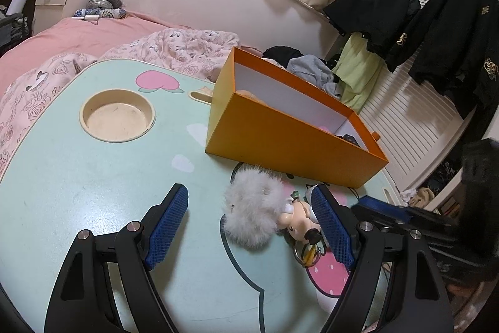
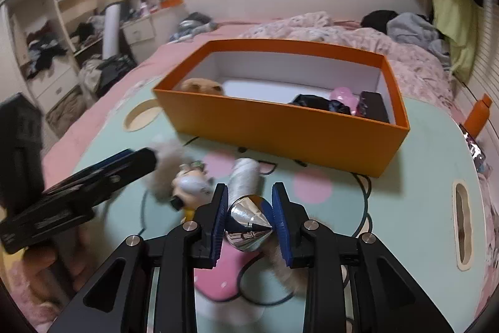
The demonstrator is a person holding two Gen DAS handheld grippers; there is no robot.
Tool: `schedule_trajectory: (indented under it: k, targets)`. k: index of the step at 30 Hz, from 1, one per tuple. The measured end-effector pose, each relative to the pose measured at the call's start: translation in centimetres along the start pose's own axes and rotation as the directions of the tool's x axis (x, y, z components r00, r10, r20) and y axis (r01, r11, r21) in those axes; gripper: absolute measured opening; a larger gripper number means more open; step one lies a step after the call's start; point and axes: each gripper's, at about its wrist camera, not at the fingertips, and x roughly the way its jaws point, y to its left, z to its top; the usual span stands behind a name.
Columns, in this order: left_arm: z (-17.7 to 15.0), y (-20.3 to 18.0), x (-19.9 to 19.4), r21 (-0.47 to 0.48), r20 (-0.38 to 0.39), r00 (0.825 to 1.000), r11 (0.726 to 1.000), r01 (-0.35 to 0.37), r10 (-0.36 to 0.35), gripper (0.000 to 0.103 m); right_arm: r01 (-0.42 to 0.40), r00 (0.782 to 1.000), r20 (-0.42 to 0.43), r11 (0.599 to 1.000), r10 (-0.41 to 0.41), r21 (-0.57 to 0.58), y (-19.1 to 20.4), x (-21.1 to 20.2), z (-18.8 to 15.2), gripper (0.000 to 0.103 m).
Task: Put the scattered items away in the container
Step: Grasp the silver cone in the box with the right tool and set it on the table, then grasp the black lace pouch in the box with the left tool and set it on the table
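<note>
An orange box [image 1: 290, 142] with a white inside stands on the mint lap table [image 1: 93, 170]; it also shows in the right wrist view [image 2: 280, 127] holding a tan plush, a pink item and dark items. My left gripper [image 1: 249, 217] is open around a white fluffy pompom [image 1: 252, 208] joined to a small doll keychain [image 1: 299, 220]. My right gripper [image 2: 249, 208] is shut on a shiny silver cone-topped object [image 2: 248, 220] with a grey furry body, just above the table. The left gripper also shows at the left of the right wrist view [image 2: 93, 177].
A round cup recess [image 1: 117, 117] sits in the table at the left. An orange bottle [image 2: 478, 114] and a shiny wrapper [image 2: 475, 150] lie at the table's right edge. A slot handle [image 2: 461, 217] cuts the table's right side. Pink bedding surrounds the table.
</note>
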Motion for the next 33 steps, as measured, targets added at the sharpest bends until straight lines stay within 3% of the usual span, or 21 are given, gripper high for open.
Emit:
schedule_trajectory:
  k: [1,3,6,10,14,18,22,25,26,27,28,30,33]
  targets:
    - [0.0,0.0,0.0,0.000,0.000,1.000,1.000,0.000,0.000,0.081,0.019,1.000,0.022,1.000,-0.019,0.003,-0.2,0.1,0.0,0.032]
    - [0.0,0.0,0.0,-0.003,-0.001,1.000,1.000,0.001,-0.001,0.081,0.058,0.997,0.054,0.998,-0.058,-0.004,-0.4,-0.1,-0.1,0.057]
    - [0.0,0.0,0.0,-0.003,0.000,1.000,1.000,0.000,0.000,0.081,0.037,0.990,0.131,0.999,-0.041,0.033,-1.1,-1.4,-0.8,0.068]
    - [0.2,0.2,0.0,-0.010,-0.006,1.000,1.000,-0.007,0.007,0.081,0.002,0.976,0.216,0.992,-0.030,0.127,-2.7,-3.3,-2.0,0.068]
    - [1.1,0.1,-0.4,-0.012,-0.002,0.999,0.999,0.034,-0.034,0.081,-0.037,0.967,0.253,0.974,-0.022,0.225,-4.7,-4.2,-2.9,0.074]
    - [3.5,-2.8,-1.7,0.099,-0.001,1.000,0.995,0.016,-0.016,0.081,-0.061,0.972,0.237,0.958,-0.007,0.279,-5.6,-3.9,-3.2,0.074]
    - [7.3,-9.8,-2.1,0.349,0.015,1.000,0.937,-0.029,0.025,0.081,-0.081,0.966,0.257,0.959,0.009,0.271,-5.1,-4.4,-3.0,0.072]
    - [9.6,-13.7,2.0,0.441,-0.112,0.993,0.897,0.021,0.032,0.081,-0.086,0.966,0.260,0.962,0.016,0.261,-4.7,-4.5,-3.0,0.071]
    - [10.0,-14.4,3.9,0.451,-0.176,0.984,0.892,0.043,0.042,0.081,-0.088,0.966,0.257,0.961,0.019,0.261,-4.7,-4.4,-3.0,0.071]
    - [10.2,-14.9,6.5,0.448,-0.266,0.962,0.892,0.061,0.068,0.077,-0.091,0.967,0.253,0.961,0.022,0.263,-4.7,-4.4,-3.1,0.071]
    - [10.3,-15.1,8.8,0.433,-0.350,0.932,0.898,0.077,0.089,0.070,-0.094,0.968,0.251,0.960,0.026,0.265,-4.9,-4.3,-3.1,0.071]
    - [10.3,-15.0,12.5,0.375,-0.487,0.869,0.920,0.115,0.090,0.068,-0.098,0.968,0.248,0.957,0.029,0.271,-5.1,-4.3,-3.2,0.071]
    - [9.6,-14.6,16.6,0.312,-0.612,0.785,0.942,0.127,0.097,0.068,-0.102,0.968,0.249,0.955,0.032,0.277,-5.2,-4.3,-3.3,0.071]
